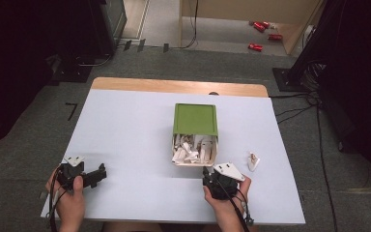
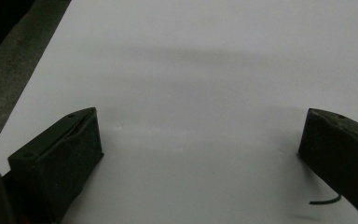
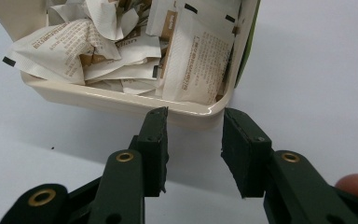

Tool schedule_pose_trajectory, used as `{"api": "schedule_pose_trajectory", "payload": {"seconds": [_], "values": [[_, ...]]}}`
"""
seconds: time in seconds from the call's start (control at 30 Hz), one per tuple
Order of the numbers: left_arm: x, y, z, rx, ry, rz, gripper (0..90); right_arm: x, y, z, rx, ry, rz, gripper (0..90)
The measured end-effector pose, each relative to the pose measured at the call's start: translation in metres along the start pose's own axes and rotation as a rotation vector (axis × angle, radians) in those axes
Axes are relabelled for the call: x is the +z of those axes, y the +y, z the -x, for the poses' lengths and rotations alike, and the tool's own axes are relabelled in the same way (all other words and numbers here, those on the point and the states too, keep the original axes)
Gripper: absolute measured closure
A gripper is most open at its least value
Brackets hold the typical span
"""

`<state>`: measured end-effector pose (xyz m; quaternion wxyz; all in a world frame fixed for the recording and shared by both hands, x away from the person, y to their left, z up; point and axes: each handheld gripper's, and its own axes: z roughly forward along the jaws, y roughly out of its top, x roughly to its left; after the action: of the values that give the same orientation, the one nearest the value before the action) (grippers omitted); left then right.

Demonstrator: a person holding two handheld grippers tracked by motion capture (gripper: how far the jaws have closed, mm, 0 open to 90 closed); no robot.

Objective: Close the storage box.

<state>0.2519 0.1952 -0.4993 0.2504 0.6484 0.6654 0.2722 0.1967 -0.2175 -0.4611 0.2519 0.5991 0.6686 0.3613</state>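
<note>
A cream box (image 1: 214, 153) with a green lid (image 1: 195, 119) slid back over its far half stands right of the table's middle. Its uncovered near half is stuffed with white paper sachets (image 1: 191, 149). My right gripper (image 1: 208, 170) sits just short of the box's near right corner. In the right gripper view the right gripper (image 3: 194, 113) is open, its jaws partly apart with nothing between them, and the box rim (image 3: 121, 100) and the sachets (image 3: 196, 56) lie just beyond the tips. My left gripper (image 1: 99, 172) rests at the near left. In its own view the left gripper (image 2: 201, 114) stands wide open over bare white table.
One loose sachet (image 1: 253, 162) lies on the white table (image 1: 125, 130) to the right of the box. The table's far edge is a wooden strip (image 1: 178, 86). Beyond it, red items (image 1: 261, 26) lie on the floor. Dark stands and cables (image 1: 299, 72) flank the right side.
</note>
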Motion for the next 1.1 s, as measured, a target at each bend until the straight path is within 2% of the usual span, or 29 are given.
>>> {"api": "schedule_pose_trajectory", "payload": {"seconds": [0.13, 0.37, 0.7, 1.1], "values": [[0.000, 0.000, 0.000, 0.000, 0.000, 0.000, 0.0, 0.001, -0.001, -0.001, -0.018, -0.006, -0.005, 62.5], [0.000, 0.000, 0.000, 0.000, 0.000, 0.000, 0.0, 0.002, -0.001, -0.002, -0.017, -0.015, -0.011, 61.5], [0.000, 0.000, 0.000, 0.000, 0.000, 0.000, 0.0, 0.007, 0.007, 0.000, 0.002, -0.026, -0.018, 61.6], [0.000, 0.000, 0.000, 0.000, 0.000, 0.000, 0.0, 0.021, 0.015, 0.001, 0.032, -0.043, -0.005, 62.1]]}}
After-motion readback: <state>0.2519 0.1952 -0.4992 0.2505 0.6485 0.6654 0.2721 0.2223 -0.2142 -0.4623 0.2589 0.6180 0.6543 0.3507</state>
